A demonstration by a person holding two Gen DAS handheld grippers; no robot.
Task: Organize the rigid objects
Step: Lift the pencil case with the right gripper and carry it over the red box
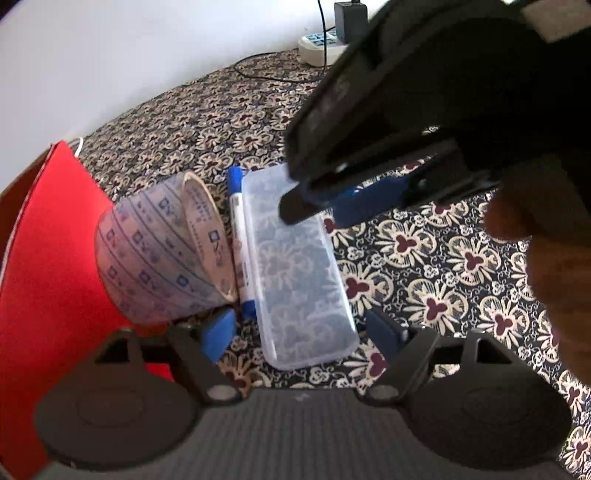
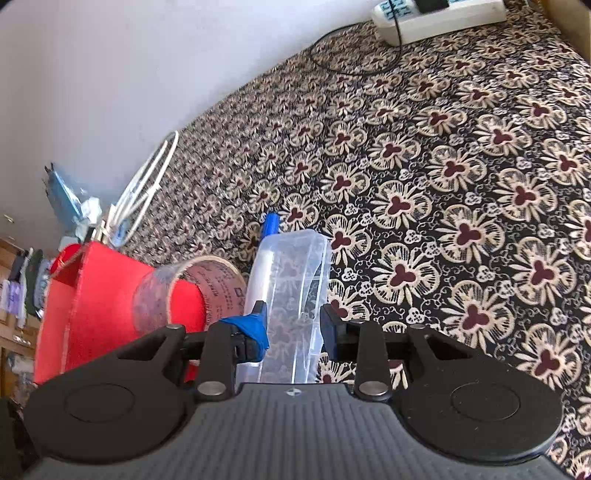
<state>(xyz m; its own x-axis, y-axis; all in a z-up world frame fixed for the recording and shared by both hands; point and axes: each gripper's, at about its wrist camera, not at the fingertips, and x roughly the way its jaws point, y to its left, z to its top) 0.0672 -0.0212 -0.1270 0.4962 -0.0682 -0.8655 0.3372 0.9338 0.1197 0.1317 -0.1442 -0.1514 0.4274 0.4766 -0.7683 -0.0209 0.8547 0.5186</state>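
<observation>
A clear plastic box point(image 1: 299, 273) lies on the floral cloth. A blue-capped marker point(image 1: 238, 236) lies along its left side, and a roll of printed tape point(image 1: 162, 251) leans next to the marker. My left gripper point(image 1: 303, 332) is open, its blue pads either side of the box's near end. My right gripper point(image 1: 314, 201) reaches in from the upper right over the box's far end. In the right wrist view the right gripper point(image 2: 293, 326) has its pads either side of the clear box point(image 2: 291, 291), close to its walls; the marker point(image 2: 269, 225) and tape roll point(image 2: 207, 291) sit to the left.
A red box point(image 1: 48, 266) stands at the left against the tape; it also shows in the right wrist view point(image 2: 92, 306). A white power strip point(image 2: 436, 14) with a black cable lies at the far edge by the wall. A white wire stand point(image 2: 147, 184) leans near the wall.
</observation>
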